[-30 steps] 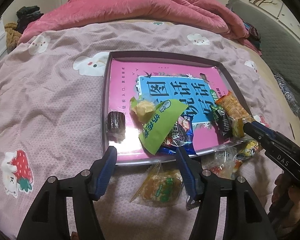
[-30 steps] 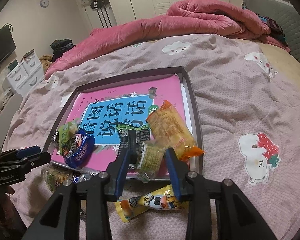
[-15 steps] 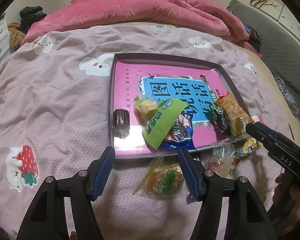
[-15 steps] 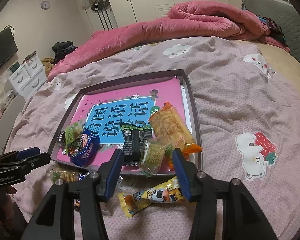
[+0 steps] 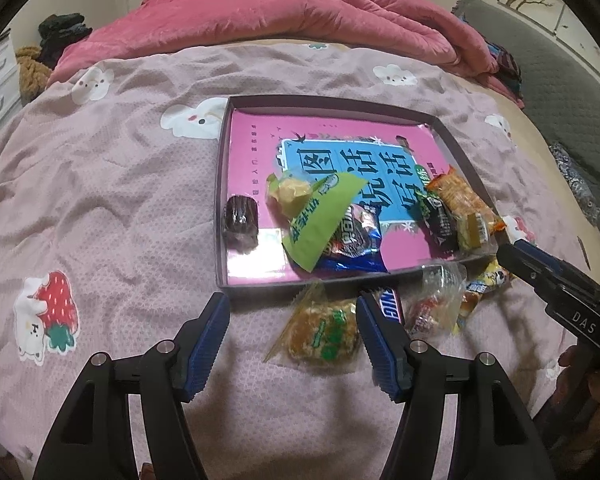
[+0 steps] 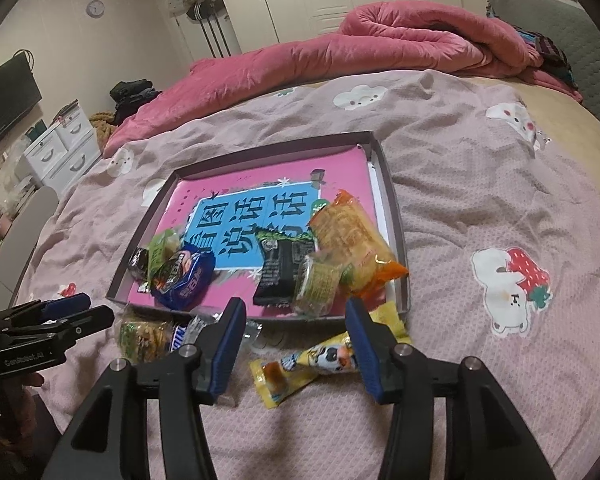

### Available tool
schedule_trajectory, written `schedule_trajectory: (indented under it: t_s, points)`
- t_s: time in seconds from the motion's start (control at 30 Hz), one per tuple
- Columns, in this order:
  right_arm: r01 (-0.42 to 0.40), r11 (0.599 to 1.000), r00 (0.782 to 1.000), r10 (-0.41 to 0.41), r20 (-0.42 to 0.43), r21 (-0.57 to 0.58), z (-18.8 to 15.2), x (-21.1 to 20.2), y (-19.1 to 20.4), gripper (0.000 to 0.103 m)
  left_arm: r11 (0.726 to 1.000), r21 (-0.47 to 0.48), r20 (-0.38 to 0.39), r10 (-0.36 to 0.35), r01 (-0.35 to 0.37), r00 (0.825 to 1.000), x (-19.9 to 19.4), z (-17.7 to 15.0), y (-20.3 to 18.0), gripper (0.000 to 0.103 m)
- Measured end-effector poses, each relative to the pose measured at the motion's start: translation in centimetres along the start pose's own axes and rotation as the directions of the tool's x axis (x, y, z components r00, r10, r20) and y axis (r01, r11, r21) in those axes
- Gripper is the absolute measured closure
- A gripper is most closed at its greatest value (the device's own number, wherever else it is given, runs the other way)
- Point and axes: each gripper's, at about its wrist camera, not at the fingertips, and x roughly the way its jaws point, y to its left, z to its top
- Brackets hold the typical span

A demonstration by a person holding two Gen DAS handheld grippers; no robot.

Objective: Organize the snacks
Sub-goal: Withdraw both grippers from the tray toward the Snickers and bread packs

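A shallow tray (image 5: pixel 219 208) with a pink and blue printed bottom lies on the bed. It holds a brown cake (image 5: pixel 241 218), a green packet (image 5: pixel 320 220), a blue packet (image 5: pixel 354 242), a black packet (image 6: pixel 284 270), an orange packet (image 6: pixel 350 240) and a small clear-wrapped biscuit (image 6: pixel 318 286). On the bedcover in front of it lie a clear-wrapped cookie (image 5: pixel 324 330), a candy bar (image 5: pixel 392 306), a clear bag (image 5: pixel 434 302) and a yellow cartoon packet (image 6: pixel 320 360). My left gripper (image 5: pixel 294 334) is open and empty over the cookie. My right gripper (image 6: pixel 296 344) is open and empty over the yellow packet.
The bed has a mauve cover (image 5: pixel 100 200) with cloud and strawberry prints. A pink duvet (image 5: pixel 280 16) is heaped at the far side. White drawers (image 6: pixel 60 148) and wardrobes stand beyond the bed. A grey headboard (image 5: pixel 560 92) is at the right.
Both grippers have drawn back from the tray. The right gripper has opened and left the clear-wrapped biscuit lying at the tray's front edge.
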Motion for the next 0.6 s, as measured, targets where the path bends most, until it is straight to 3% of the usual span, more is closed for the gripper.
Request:
schedule_trajectory:
  t_s: [0.6]
  points:
    - [-0.025, 1.0, 1.0, 0.025, -0.008, -0.008, -1.7, -1.0, 0.5, 0.05, 1.0, 0.005, -0.025, -0.029, 0.029, 0.999, -0.4, -1.9, -0.8, 0.036]
